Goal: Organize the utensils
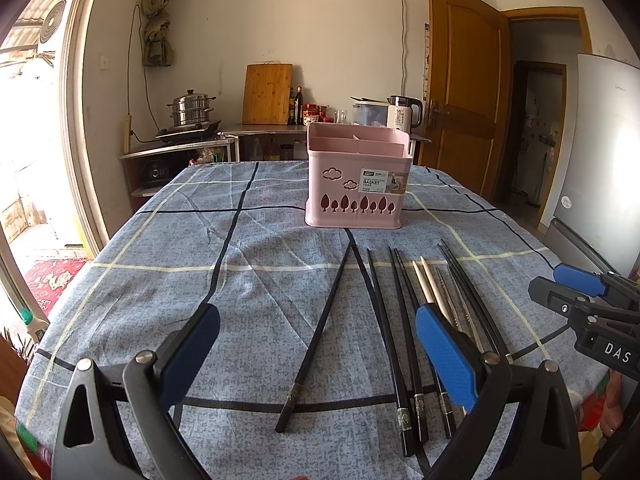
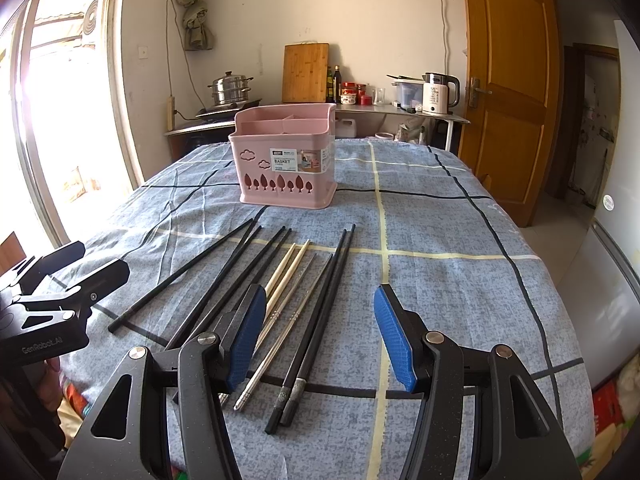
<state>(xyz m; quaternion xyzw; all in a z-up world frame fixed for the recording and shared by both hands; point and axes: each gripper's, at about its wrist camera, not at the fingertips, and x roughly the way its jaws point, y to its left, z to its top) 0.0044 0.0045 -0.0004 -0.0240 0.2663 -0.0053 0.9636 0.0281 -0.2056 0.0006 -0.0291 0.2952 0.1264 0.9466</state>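
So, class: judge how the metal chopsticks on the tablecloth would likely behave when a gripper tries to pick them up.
The metal chopsticks look thin and polished, so they may slip between the padded fingers of the open right gripper. They are probably stiff. Lying flat on the soft tablecloth close beside the wooden chopsticks, one would likely be hard to pinch alone and might roll.

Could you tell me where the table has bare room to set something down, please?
Free cloth lies left of the lone black chopstick, out to the table edge, and right of the basket and the chopstick row. It is crowded in that row, under both open claws.
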